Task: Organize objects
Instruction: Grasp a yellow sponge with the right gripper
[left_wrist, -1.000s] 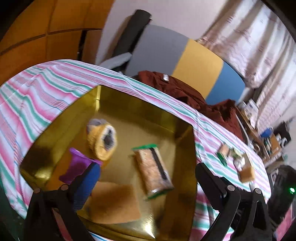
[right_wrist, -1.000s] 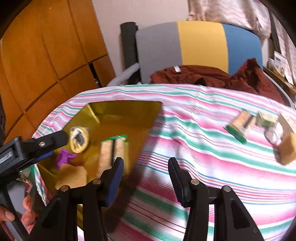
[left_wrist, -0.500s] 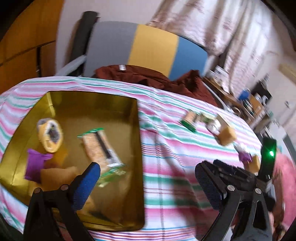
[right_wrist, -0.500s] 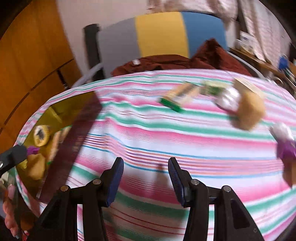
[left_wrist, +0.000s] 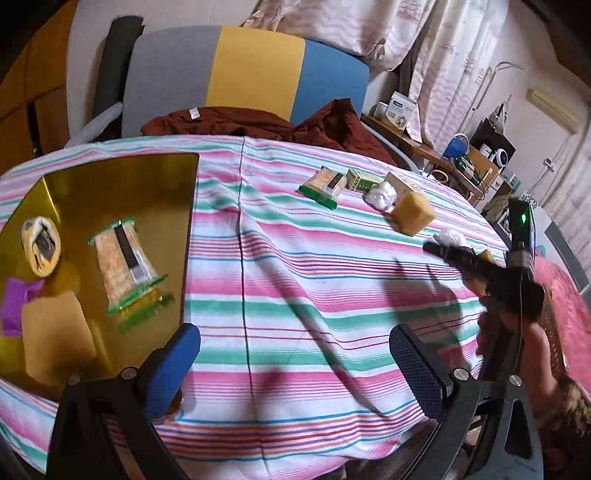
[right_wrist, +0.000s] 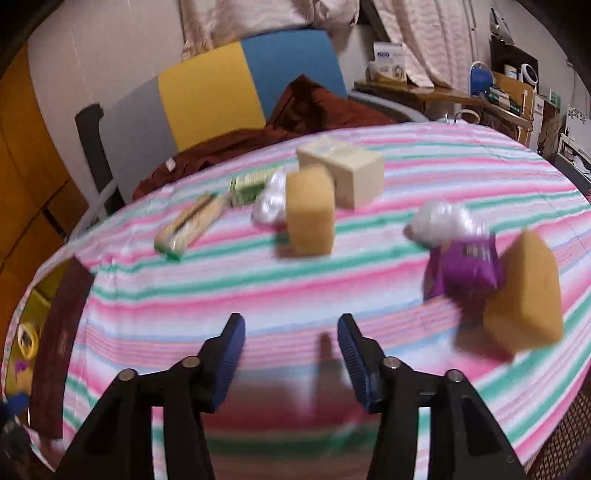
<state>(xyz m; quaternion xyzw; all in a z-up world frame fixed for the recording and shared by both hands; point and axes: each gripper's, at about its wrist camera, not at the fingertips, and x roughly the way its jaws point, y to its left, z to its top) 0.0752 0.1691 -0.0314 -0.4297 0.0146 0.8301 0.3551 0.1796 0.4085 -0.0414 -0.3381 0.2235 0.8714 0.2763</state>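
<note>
Two empty grippers over a striped cloth counter (left_wrist: 295, 295) scattered with things to sort.

Left gripper (left_wrist: 295, 365): jaws wide, holding nothing, beside a shiny gold tray (left_wrist: 122, 184) containing a crinkly cracker packet (left_wrist: 123, 266). Right gripper (right_wrist: 291, 350): jaws have just been opening, partly apart, nothing between them, short of blocky tan sponges (right_wrist: 310, 214), a purple wrapper (right_wrist: 465, 269) and a cream box (right_wrist: 351, 170).

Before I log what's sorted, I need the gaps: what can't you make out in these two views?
- Gold tray: right wrist view, mostly cut off by the left edge and hidden behind its dark wall.
- Purple packet print: right wrist view, motion blur.
- White wrapped items: left wrist view, too small to identify.
- Purple item in tray: left wrist view, partly under the tan sponge.
</note>
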